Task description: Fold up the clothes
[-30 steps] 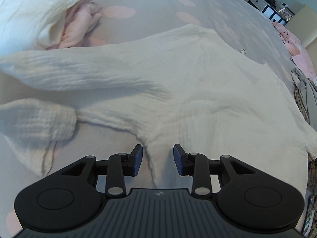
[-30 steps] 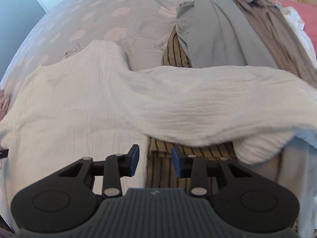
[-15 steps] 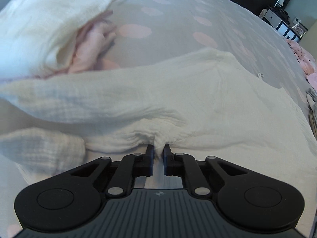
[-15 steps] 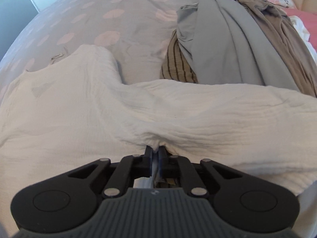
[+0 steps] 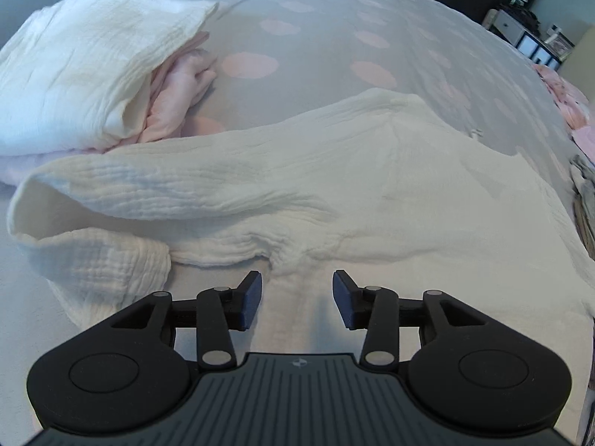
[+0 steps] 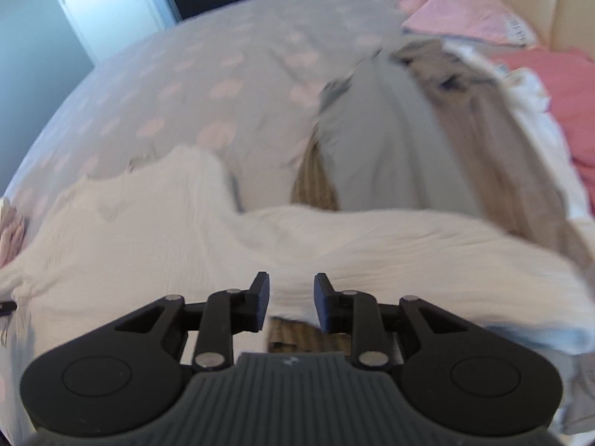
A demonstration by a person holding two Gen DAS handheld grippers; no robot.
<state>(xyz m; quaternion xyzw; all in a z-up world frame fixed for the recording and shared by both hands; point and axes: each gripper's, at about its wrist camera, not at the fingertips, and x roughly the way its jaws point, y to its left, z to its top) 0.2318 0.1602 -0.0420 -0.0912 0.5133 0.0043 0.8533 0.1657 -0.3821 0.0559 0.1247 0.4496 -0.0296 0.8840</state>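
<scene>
A white crinkled long-sleeved top (image 5: 372,171) lies spread on the grey bed cover, its left sleeve (image 5: 148,189) stretched out to the left. My left gripper (image 5: 297,291) hovers just above the armpit crease; its jaws are opening and nothing sits between them. In the right wrist view the same top (image 6: 148,230) reaches right with its other sleeve (image 6: 427,249) draped over a clothes pile. Over that sleeve's near edge my right gripper (image 6: 291,297) hangs with its jaws opening and no cloth pinched.
A white cloth (image 5: 85,70) over a pink garment (image 5: 178,93) lies at the far left. On the right a pile of grey (image 6: 390,137), brown and striped clothes (image 6: 312,182) lies under the sleeve. Pink pillows (image 6: 465,11) sit beyond. The spotted bed cover (image 5: 334,37) stretches behind.
Both grippers closed on the top at the armpit creases half a second ago and have since let go. They have lifted off the fabric, the right one more.
</scene>
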